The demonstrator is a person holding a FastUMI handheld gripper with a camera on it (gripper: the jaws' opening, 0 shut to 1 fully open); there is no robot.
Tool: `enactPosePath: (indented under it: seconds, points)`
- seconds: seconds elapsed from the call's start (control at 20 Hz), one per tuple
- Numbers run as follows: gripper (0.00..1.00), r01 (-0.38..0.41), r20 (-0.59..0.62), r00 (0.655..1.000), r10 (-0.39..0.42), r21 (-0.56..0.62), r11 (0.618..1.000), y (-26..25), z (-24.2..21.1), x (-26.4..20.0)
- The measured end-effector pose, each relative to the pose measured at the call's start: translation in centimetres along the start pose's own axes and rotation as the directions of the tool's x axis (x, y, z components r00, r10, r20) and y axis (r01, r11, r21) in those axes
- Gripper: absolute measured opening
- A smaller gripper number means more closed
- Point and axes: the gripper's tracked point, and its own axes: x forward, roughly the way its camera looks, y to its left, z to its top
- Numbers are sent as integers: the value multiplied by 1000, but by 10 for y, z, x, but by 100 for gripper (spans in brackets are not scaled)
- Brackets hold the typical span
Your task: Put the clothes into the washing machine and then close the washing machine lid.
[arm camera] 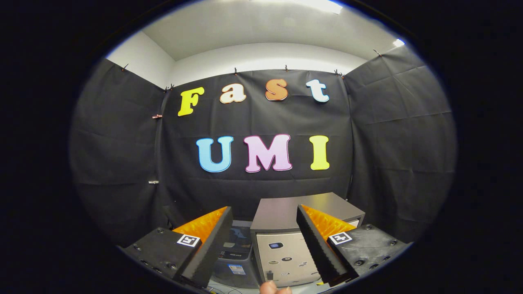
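Gripper (261,245) fingers spread wide, holding nothing | washing machine (286,253) just ahead between them, lid (302,210) down flat | clothes unseen | aim suits either approach or finish

The single fisheye camera rides on the gripper (263,245) and faces forward, level toward the booth's cloth back wall (261,183). Its two fingers stand spread apart at the base of the view. Just beyond the jaws, close and seen slightly from above, stands the washing machine (286,228), with the ceiling (261,32) overhead.
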Motion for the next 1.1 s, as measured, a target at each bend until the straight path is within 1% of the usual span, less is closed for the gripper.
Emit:
enactPosePath:
  seconds: [0.2,0.45,0.7,0.85,1.1]
  points:
    - [98,0,1,1000,0,-5,1000,2,-1,3]
    - [99,-12,-7,1000,12,8,1000,17,1,10]
    - [98,-14,-1,1000,14,3,1000,30,7,4]
    - [99,10,-17,1000,-10,1,1000,28,0,1]
    - [98,27,-8,1000,-27,-2,1000,24,8,-6]
